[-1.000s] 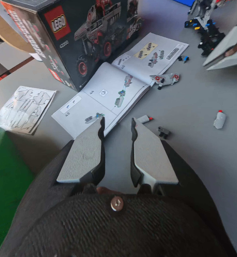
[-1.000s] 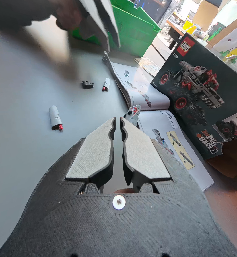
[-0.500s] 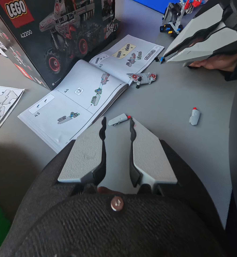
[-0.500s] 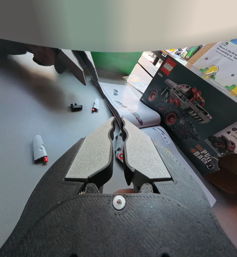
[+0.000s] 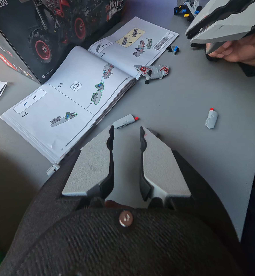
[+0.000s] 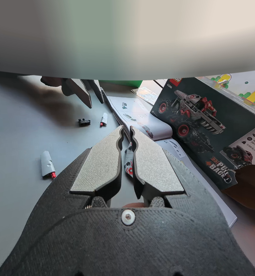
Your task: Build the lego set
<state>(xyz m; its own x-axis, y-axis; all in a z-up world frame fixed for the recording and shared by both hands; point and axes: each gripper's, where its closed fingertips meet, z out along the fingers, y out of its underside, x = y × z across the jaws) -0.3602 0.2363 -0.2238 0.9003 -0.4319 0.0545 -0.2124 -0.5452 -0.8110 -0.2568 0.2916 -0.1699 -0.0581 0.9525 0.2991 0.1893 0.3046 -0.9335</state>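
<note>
I am looking over a grey surface (image 5: 183, 95) with the dark set box (image 6: 210, 134) standing at its far side and the instruction booklet (image 5: 73, 95) lying open against the box's foot.

My left gripper (image 5: 126, 130) is hanging low over the surface, angled down, just beside the booklet's near edge. Its fingers (image 5: 94, 162) are standing well apart with nothing between them. A grey panel piece with a red pin (image 5: 124, 120) is lying just ahead of the tips. From the right wrist view a small black connector (image 6: 84, 121) is sitting near that panel, under the left gripper.

My right gripper (image 6: 126, 132) is tilting down over the grey-and-red stickered assembly (image 6: 129, 162), which is resting on the surface against the booklet's edge. Its fingers (image 6: 103, 158) are standing with a narrow gap; the assembly shows through that gap, and I cannot tell whether they are touching it. A hand (image 5: 240, 49) is showing under that gripper in the left wrist view.

A second grey panel with a red pin (image 5: 211, 118) is lying apart, well clear of both grippers. The partly built chassis (image 5: 186, 9) is sitting at the far edge, and a small black-and-blue connector group (image 5: 173, 49) is lying beside the booklet's right page.
</note>
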